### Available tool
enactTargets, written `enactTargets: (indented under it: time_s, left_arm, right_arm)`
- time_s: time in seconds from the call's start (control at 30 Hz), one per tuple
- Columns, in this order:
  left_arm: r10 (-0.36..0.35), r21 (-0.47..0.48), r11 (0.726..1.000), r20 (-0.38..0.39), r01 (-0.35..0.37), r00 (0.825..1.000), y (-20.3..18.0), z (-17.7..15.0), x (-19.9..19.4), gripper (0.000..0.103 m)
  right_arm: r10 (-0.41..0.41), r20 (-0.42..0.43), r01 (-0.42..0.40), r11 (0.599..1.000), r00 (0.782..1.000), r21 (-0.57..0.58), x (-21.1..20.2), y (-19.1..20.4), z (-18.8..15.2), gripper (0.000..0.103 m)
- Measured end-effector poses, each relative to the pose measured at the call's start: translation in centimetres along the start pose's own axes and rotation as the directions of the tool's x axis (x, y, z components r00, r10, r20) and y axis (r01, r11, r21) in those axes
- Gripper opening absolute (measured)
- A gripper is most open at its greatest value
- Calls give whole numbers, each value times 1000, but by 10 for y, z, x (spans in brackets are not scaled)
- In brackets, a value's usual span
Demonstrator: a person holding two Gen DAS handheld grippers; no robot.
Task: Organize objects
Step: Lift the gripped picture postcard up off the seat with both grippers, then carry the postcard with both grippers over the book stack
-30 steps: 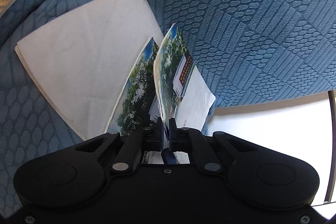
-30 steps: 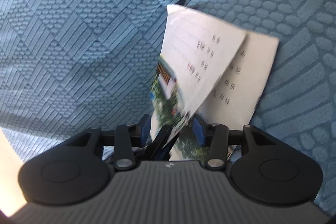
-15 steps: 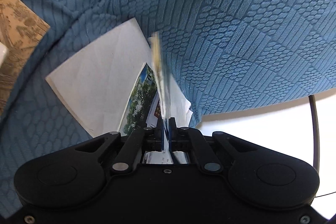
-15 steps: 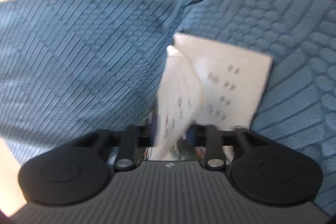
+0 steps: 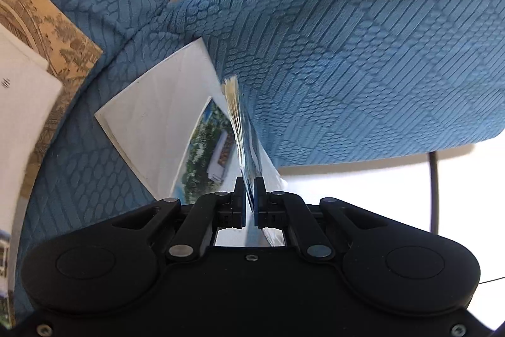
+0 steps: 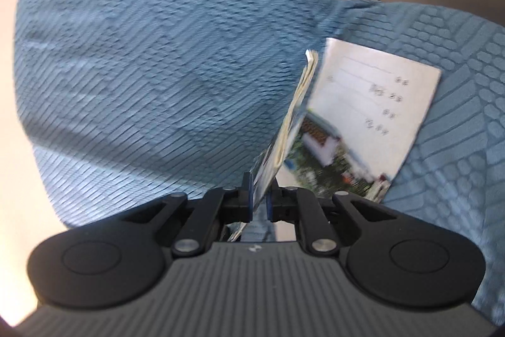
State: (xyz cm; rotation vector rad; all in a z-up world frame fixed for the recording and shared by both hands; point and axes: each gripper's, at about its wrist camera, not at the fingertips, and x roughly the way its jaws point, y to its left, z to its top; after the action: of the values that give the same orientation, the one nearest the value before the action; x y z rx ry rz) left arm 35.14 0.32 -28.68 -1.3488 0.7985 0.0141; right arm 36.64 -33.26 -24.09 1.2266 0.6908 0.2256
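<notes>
- The right hand-held gripper (image 6: 259, 190), its jaws wide apart 1 second ago with the booklet's loose pages between them, has just been closing and now pinches those pages (image 6: 292, 119) edge-on.
- In the left wrist view the raised cover (image 5: 235, 116), which showed its printed face 1 second ago, now stands edge-on above the left hand-held gripper (image 5: 249, 188).
- A brown patterned book (image 5: 47, 30) and a white sheet (image 5: 22, 128), barely in view before, now fill the left edge.
- The white booklet (image 5: 157, 119) sits lower and smaller against the blue cushion (image 5: 363, 68).
</notes>
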Motion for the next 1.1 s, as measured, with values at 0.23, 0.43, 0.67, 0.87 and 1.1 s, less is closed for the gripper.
enactTargets:
  time_s: [0.23, 0.43, 0.67, 0.87, 1.1]
  left_arm:
    - [-35, 57, 998, 0, 35, 999, -29, 9, -39, 4]
    - [-61, 86, 994, 5, 60, 998, -42, 10, -83, 5]
    - [-80, 105, 992, 28, 76, 996, -38, 10, -137, 7]
    - [-58, 151, 987, 62, 48, 996, -28, 10, -176, 8]
    - [-47, 141, 989, 88, 35, 995, -1, 20, -207, 8]
  right_arm:
    - [-3, 17, 4, 997, 1000, -76, -20, 55, -17, 10]
    - [1, 7, 0, 988, 1000, -156, -32, 99, -38, 10]
    - [20, -21, -25, 974, 1000, -224, -39, 132, -72, 10]
    - [25, -66, -41, 965, 997, -260, -34, 142, -100, 10]
    - [-6, -114, -31, 947, 994, -319, -20, 145, -133, 11]
